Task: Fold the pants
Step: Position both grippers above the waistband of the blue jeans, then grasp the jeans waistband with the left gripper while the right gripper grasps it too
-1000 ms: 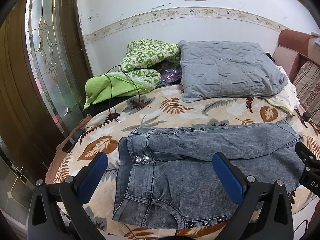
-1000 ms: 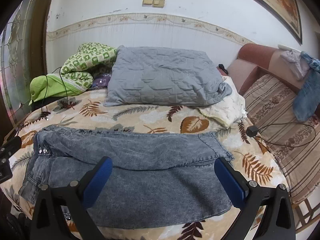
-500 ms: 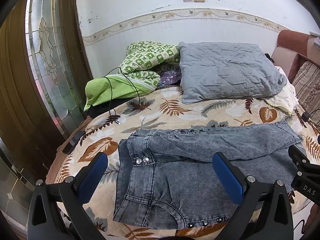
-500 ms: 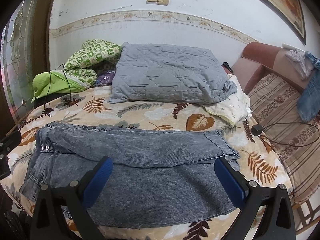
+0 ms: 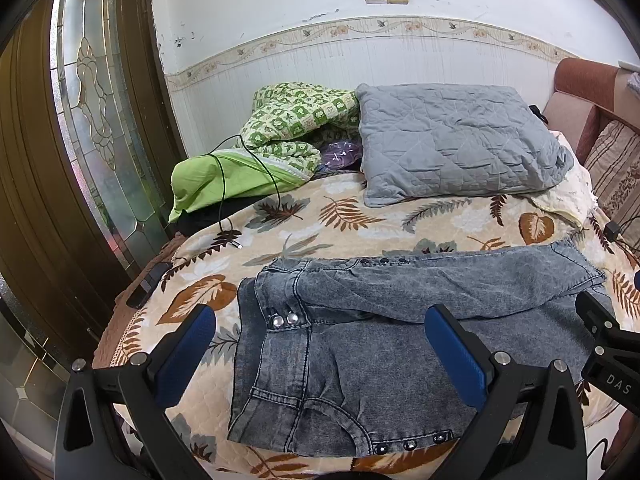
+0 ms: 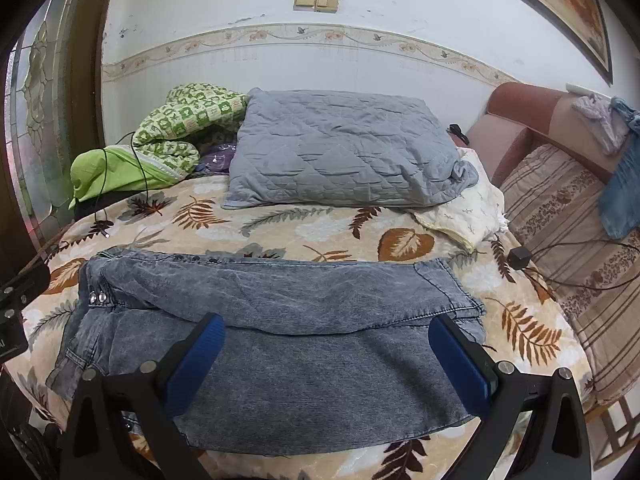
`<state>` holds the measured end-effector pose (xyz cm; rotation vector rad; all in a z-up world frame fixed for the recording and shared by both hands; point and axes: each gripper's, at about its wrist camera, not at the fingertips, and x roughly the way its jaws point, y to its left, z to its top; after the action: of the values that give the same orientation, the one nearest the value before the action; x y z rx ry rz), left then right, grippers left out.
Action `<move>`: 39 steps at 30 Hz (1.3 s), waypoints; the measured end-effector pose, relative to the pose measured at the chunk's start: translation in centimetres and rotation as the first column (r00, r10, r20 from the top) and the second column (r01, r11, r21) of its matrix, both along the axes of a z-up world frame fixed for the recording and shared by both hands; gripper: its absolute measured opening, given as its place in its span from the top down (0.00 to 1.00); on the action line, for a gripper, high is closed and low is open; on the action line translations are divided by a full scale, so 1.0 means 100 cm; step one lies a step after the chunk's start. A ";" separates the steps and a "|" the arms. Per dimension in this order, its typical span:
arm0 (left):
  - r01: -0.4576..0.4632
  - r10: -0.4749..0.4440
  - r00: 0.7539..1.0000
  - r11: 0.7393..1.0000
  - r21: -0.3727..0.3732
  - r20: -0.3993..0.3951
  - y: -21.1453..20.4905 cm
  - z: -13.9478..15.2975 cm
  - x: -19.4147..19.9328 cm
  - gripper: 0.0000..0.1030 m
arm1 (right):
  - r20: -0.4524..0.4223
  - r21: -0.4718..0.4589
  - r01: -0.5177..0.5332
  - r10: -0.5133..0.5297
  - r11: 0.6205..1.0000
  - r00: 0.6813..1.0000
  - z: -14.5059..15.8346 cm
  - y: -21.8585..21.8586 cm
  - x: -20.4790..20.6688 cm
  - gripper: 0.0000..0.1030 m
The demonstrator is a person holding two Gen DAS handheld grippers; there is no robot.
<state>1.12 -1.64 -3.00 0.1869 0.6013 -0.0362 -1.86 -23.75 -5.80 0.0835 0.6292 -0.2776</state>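
**Left wrist view: pants folded once, next fold not begun**

Left wrist view shows the left hand-held gripper (image 5: 320, 350) spread wide and holding nothing, poised above the waist end of the pants (image 5: 392, 344). In the right wrist view the right hand-held gripper (image 6: 326, 354) is likewise wide and empty, poised over the leg end.

The pants lie flat across the near edge of the bed (image 5: 360, 220), waist to the left, cuffs to the right. One leg is already laid over the other, its hem (image 6: 452, 292) resting near the right end and the waist studs (image 5: 286, 320) showing on the left.

My judgement: the lengthwise fold is done, and the step in hand is the crosswise fold. That calls for pinching both layers at one end, probably the cuffs, and carrying them over towards the waist. Denim this thick should hold its shape, though the upper leg could slide off if only one layer is caught.

The pillow (image 5: 456, 140) and cable (image 5: 228, 184) lie well apart from the pants.
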 end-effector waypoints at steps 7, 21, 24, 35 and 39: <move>-0.001 0.001 1.000 1.000 -0.001 -0.003 -0.001 -0.001 0.001 0.00 | -0.006 0.003 0.001 -0.001 1.000 1.000 -0.001 -0.001 0.001 0.00; -0.008 0.008 0.999 1.000 0.002 -0.043 0.001 -0.014 0.016 0.00 | -0.030 0.016 0.021 -0.021 1.000 0.999 -0.010 -0.012 0.009 0.00; 0.002 -0.003 0.995 1.000 -0.011 -0.095 0.006 -0.022 0.029 0.00 | -0.039 0.032 0.030 -0.029 0.999 0.999 -0.013 -0.022 0.012 0.00; -0.124 0.102 0.942 0.991 -0.051 -0.320 0.081 -0.056 0.141 0.00 | -0.128 0.118 0.181 -0.166 0.976 0.978 -0.038 -0.164 0.045 0.00; -0.153 0.123 0.920 0.987 -0.054 -0.372 0.104 -0.063 0.188 0.00 | -0.192 0.191 0.175 -0.138 0.966 0.972 -0.055 -0.222 0.084 0.00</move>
<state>19.94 8.79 -9.31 0.0560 0.9859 0.0422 6.52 -45.99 -11.25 0.3126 0.8294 -0.3751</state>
